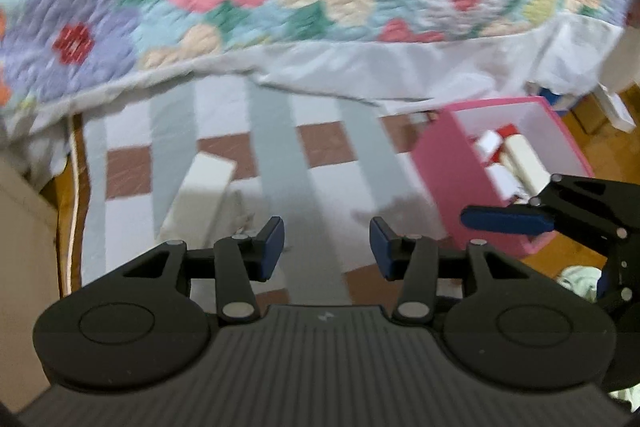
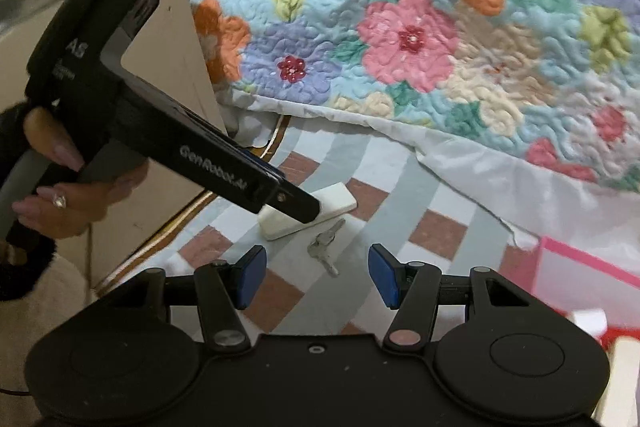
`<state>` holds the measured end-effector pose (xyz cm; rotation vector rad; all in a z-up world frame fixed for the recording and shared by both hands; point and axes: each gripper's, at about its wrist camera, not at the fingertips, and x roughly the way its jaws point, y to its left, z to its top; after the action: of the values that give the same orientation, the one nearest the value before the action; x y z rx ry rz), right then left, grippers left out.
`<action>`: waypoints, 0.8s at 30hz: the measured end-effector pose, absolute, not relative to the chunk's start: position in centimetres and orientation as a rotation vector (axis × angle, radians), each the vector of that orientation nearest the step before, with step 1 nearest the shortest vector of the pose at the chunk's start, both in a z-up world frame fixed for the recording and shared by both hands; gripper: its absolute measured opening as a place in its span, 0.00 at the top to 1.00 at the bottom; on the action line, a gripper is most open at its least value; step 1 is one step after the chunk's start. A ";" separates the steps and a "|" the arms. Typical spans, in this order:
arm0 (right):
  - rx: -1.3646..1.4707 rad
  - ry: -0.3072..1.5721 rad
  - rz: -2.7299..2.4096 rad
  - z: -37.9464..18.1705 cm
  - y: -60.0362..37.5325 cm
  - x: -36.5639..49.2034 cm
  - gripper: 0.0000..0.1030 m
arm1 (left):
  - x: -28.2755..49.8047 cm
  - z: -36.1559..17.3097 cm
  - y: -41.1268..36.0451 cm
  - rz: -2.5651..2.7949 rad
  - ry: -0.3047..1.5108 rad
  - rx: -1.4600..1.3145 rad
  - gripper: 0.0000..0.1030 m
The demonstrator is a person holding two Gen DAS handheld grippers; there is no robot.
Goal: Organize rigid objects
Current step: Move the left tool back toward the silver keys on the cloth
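My left gripper [image 1: 327,247] stands open above the checked mat [image 1: 320,163], with nothing between its blue pads. A white rectangular block [image 1: 200,195] lies on the mat just ahead and left of it. In the right wrist view the left gripper's fingers [image 2: 300,205] hang over that white block [image 2: 320,205]. My right gripper [image 2: 317,275] is open and empty too, with a small bunch of keys [image 2: 326,247] on the mat just beyond its pads. A pink box [image 1: 452,183] on the right holds white and red items; one right finger [image 1: 504,221] reaches across its front.
A bed with a flowered quilt [image 2: 400,35] overhangs the far side of the mat. A brown cardboard box [image 2: 176,47] stands at the left, beside the mat's edge. A hand [image 2: 60,203] holds the left gripper's handle. Wooden floor [image 1: 580,247] shows past the pink box.
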<state>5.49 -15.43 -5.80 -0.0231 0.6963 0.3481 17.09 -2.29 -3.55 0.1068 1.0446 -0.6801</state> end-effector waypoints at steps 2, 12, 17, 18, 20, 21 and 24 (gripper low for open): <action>-0.050 0.700 0.367 -7.1 -14.7 6.3 0.33 | 18.0 -5.3 -1.1 -0.657 1.060 0.090 0.55; -0.188 0.784 0.364 -13.4 -11.6 11.2 0.33 | 20.8 -12.7 1.1 -0.578 1.133 0.016 0.55; -0.148 0.838 0.371 -16.3 -11.3 13.5 0.34 | 21.4 -14.9 0.4 -0.560 1.089 0.021 0.55; -0.142 0.843 0.370 -16.9 -11.3 13.9 0.34 | 21.6 -15.2 0.1 -0.556 1.077 0.034 0.55; -0.137 0.848 0.367 -18.0 -11.1 14.5 0.34 | 21.9 -16.2 -0.6 -0.552 1.071 0.063 0.56; -0.136 0.850 0.360 -18.4 -11.1 14.8 0.35 | 22.1 -16.5 -0.7 -0.554 1.074 0.064 0.56; -0.124 0.852 0.339 -19.7 -11.0 15.6 0.35 | 22.5 -17.6 -1.5 -0.522 1.058 0.105 0.56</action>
<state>15.59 -11.04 -19.66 -0.1236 0.8516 0.3393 22.47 -1.53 -17.57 0.1049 1.0576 -0.5216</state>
